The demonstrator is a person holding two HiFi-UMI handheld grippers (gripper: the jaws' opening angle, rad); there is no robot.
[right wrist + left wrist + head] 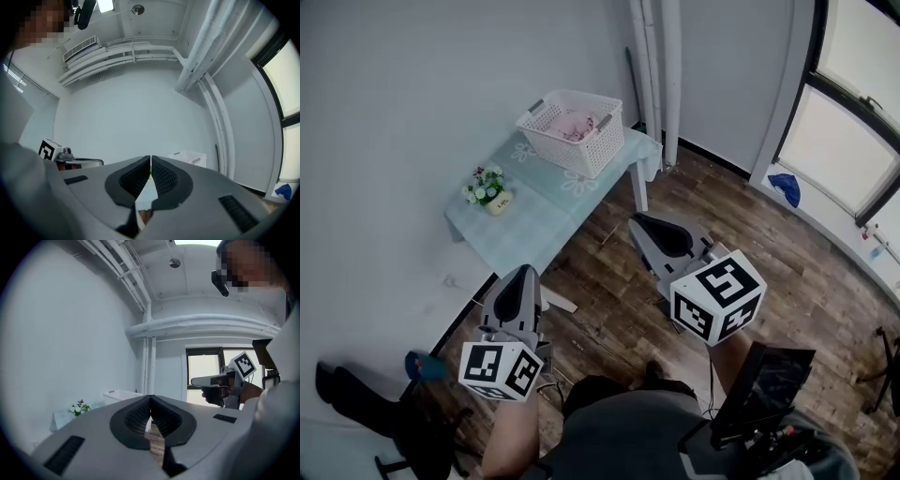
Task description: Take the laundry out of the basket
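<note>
A white laundry basket point(572, 131) stands on the far end of a small table point(546, 202) with a pale green cloth. Pink laundry point(570, 125) lies inside it. The basket point(121, 396) also shows low in the left gripper view, and the basket point(190, 158) sits just above the jaws in the right gripper view. My left gripper point(525, 279) hangs over the floor near the table's near end, shut and empty. My right gripper point(649, 232) is held higher over the wood floor, right of the table, shut with nothing between its pads.
A small pot of flowers point(488, 189) sits on the table's left edge by the wall. White pipes point(661, 66) run up the corner behind the table. A dark chair point(389, 412) stands at lower left, a window point(853, 122) at right. Wood floor point(787, 281) spreads between.
</note>
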